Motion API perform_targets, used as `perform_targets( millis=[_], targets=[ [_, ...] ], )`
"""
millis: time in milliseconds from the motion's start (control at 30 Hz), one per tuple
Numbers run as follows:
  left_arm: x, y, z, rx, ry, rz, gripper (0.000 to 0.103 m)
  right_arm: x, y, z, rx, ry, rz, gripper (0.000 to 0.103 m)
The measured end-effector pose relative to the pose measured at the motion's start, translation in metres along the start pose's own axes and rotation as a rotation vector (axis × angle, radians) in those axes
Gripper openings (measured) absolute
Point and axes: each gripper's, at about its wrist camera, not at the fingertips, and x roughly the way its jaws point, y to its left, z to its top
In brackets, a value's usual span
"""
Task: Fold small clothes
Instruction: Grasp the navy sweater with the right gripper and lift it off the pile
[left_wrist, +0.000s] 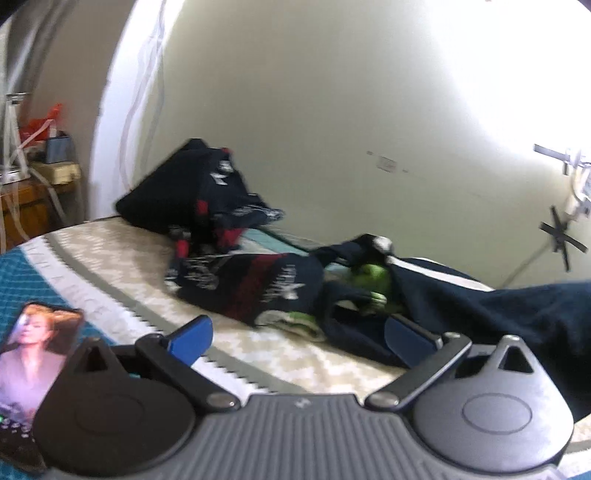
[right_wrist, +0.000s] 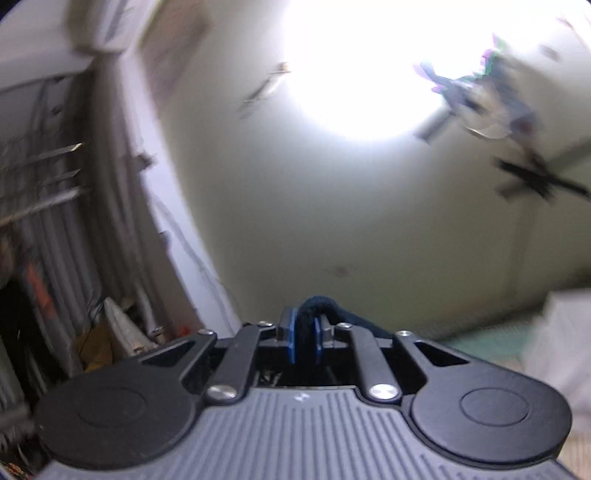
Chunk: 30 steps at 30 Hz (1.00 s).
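A patterned bed (left_wrist: 110, 266) carries the work, spread ahead of the left claw (left_wrist: 299, 336), whose blue pads stand wide apart and empty. Beyond it lies a heap of small clothes (left_wrist: 229, 236), soft dark knit with red bands and white lettering, apparently awaiting folding. To that claw's right a navy garment (left_wrist: 498, 302) rises limp off the bed; likely the same cloth is pinched in the right claw (right_wrist: 304, 338), lifted toward the pale wall (right_wrist: 332, 221), probably to shake it straight.

Open hand-held gripper (left_wrist: 301, 338) above dark clothes (left_wrist: 255, 288) on bed (left_wrist: 110, 258).
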Motion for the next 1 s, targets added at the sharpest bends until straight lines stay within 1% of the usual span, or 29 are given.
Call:
perform_targets(
  millis=[67,133,167,267,300,333,367,400,433,467,500,533,600,667,700,800,867,900,933,1000],
  targets=[
    [0.012,-0.014,0.001,0.012,0.041,-0.038,0.103,-0.023,-0.023,-0.024,0.078,-0.024,-0.038,0.005],
    [0.028,-0.031,0.0,0.025,0.085,-0.085,0.103,-0.042,-0.038,-0.044,0.157,-0.028,-0.035,0.005],
    [0.038,-0.041,-0.001,0.034,0.112,-0.11,0.103,-0.048,-0.042,-0.051,0.173,-0.023,-0.034,0.005],
    [0.073,-0.082,-0.008,0.078,0.205,-0.203,0.103,-0.053,-0.04,-0.068,0.154,0.008,-0.089,0.005],
    [0.083,-0.094,-0.013,0.09,0.232,-0.214,0.103,-0.051,-0.037,-0.071,0.14,0.023,-0.109,0.006],
    [0.093,-0.103,-0.018,0.098,0.256,-0.221,0.103,-0.049,-0.035,-0.073,0.095,0.05,-0.153,0.006],
    [0.102,-0.11,-0.021,0.103,0.276,-0.222,0.103,-0.049,-0.033,-0.076,0.036,0.068,-0.226,0.007],
    [0.111,-0.115,-0.025,0.103,0.29,-0.214,0.102,-0.048,-0.033,-0.077,-0.02,0.084,-0.325,0.018],
    [0.115,-0.116,-0.027,0.095,0.299,-0.211,0.095,-0.048,-0.035,-0.078,-0.059,0.09,-0.413,0.029],
    [0.118,-0.117,-0.03,0.084,0.313,-0.215,0.085,-0.048,-0.037,-0.075,-0.082,0.081,-0.482,0.053],
    [0.12,-0.118,-0.034,0.074,0.337,-0.236,0.083,-0.049,-0.038,-0.071,-0.095,0.059,-0.541,0.058],
    [0.118,-0.118,-0.036,0.07,0.349,-0.258,0.082,-0.047,-0.038,-0.067,-0.109,0.043,-0.556,0.058],
    [0.109,-0.117,-0.042,0.092,0.332,-0.269,0.086,-0.035,-0.031,-0.057,-0.136,0.039,-0.512,0.058],
    [0.095,-0.111,-0.044,0.122,0.292,-0.262,0.091,-0.006,-0.019,-0.05,-0.186,0.061,-0.441,0.058],
    [0.087,-0.105,-0.043,0.131,0.27,-0.255,0.092,0.011,-0.013,-0.05,-0.218,0.08,-0.408,0.058],
    [0.069,-0.084,-0.041,0.152,0.204,-0.221,0.097,0.079,0.008,-0.053,-0.31,0.177,-0.311,0.058],
    [0.06,-0.065,-0.039,0.166,0.142,-0.151,0.099,0.134,0.022,-0.061,-0.353,0.26,-0.235,0.057],
    [0.058,-0.056,-0.036,0.156,0.123,-0.12,0.099,0.158,0.029,-0.065,-0.364,0.299,-0.208,0.057],
    [0.057,-0.046,-0.034,0.131,0.112,-0.1,0.099,0.191,0.034,-0.07,-0.373,0.348,-0.184,0.057],
    [0.054,-0.026,-0.028,0.044,0.092,-0.1,0.099,0.245,0.044,-0.077,-0.375,0.423,-0.174,0.057]
  ],
)
